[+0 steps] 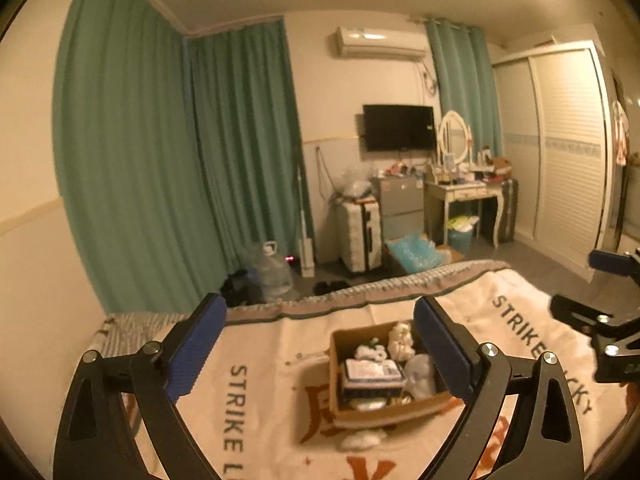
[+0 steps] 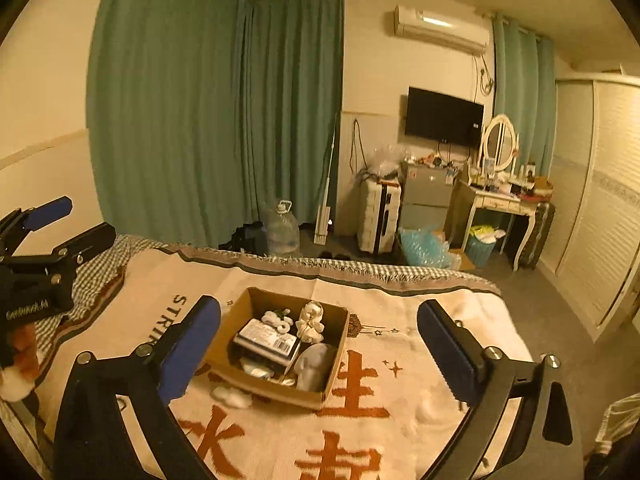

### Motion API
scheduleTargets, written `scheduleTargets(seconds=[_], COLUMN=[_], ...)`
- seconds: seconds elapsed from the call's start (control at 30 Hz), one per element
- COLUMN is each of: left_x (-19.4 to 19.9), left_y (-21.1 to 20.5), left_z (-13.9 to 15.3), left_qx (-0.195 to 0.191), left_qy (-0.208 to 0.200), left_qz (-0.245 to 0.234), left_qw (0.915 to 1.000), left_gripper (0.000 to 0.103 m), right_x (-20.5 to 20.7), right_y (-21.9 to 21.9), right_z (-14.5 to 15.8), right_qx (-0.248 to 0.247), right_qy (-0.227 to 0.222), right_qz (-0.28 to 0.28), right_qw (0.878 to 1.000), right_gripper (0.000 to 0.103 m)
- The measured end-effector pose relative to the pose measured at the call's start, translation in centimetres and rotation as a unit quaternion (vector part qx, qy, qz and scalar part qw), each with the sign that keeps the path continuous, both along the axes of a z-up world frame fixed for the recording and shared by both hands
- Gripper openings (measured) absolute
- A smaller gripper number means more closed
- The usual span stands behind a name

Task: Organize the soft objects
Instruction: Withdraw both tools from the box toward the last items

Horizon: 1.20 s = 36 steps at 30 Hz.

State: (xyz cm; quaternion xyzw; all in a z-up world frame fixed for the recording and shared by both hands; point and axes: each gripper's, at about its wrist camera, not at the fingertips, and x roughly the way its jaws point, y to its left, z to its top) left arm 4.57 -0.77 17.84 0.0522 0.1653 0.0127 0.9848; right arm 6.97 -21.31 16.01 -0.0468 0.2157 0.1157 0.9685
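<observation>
A brown cardboard box sits on a cream blanket with orange characters on the bed; it also shows in the right wrist view. It holds a small white plush figure, a white soft item, a dark packet and a small white toy. A white soft piece lies on the blanket by the box's near side. My left gripper is open above the blanket, the box between its fingers. My right gripper is open over the box. Both are empty.
The bed's far edge drops to a grey floor with a water jug, suitcase, blue bubble wrap and a dressing table. Green curtains hang on the left. A brown-and-white plush sits at the bed's left edge.
</observation>
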Motion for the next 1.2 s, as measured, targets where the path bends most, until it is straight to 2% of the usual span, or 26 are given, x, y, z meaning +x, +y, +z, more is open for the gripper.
scheduleTargets(seconds=[0.1, 0.2, 0.27, 0.4, 0.5, 0.67, 0.87, 1.0, 1.07, 1.2], left_x=[-2.3, -4.1, -4.8, -5.7, -5.7, -3.9, -2.1, -1.0, -0.4, -0.1], left_y=[0.6, 0.8, 1.1, 1.7, 1.7, 2.3, 2.1, 2.3, 2.6, 2.4], left_z=[-0.4, -2.5, -4.1, -9.0, -12.8, -20.2, -27.5, -30.6, -32.0, -34.1], left_qx=[0.008, 0.028, 0.033, 0.033, 0.037, 0.007, 0.003, -0.004, -0.015, -0.033], left_qy=[0.006, 0.013, 0.019, 0.043, 0.069, 0.132, 0.202, 0.243, 0.265, 0.297], left_qz=[0.004, 0.009, 0.011, 0.014, 0.023, 0.032, 0.037, 0.040, 0.035, 0.021], left_qw=[0.9999, 0.9995, 0.9992, 0.9984, 0.9966, 0.9907, 0.9787, 0.9691, 0.9636, 0.9540], left_gripper=[0.096, 0.096, 0.096, 0.096, 0.096, 0.095, 0.094, 0.094, 0.086, 0.085], right_x=[-3.7, -6.4, -7.8, -8.6, -8.1, -6.6, -3.6, -1.7, -0.8, 0.3], right_y=[0.2, 1.0, 1.8, 3.0, 3.9, 6.1, 6.6, 6.7, 6.6, 6.4], right_z=[0.8, 0.1, -1.3, -5.7, -9.3, -15.9, -23.3, -26.5, -27.6, -29.1], right_qx=[-0.002, -0.013, -0.022, -0.025, -0.022, -0.056, -0.040, -0.035, -0.026, -0.009], right_qy=[-0.006, -0.011, -0.011, 0.005, 0.022, 0.047, 0.120, 0.152, 0.166, 0.189], right_qz=[0.009, 0.011, 0.013, 0.025, 0.033, 0.035, 0.044, 0.037, 0.032, 0.026], right_qw=[1.000, 1.000, 1.000, 0.999, 0.999, 0.997, 0.991, 0.987, 0.985, 0.982], right_gripper=[0.102, 0.103, 0.103, 0.103, 0.103, 0.103, 0.103, 0.103, 0.103, 0.103])
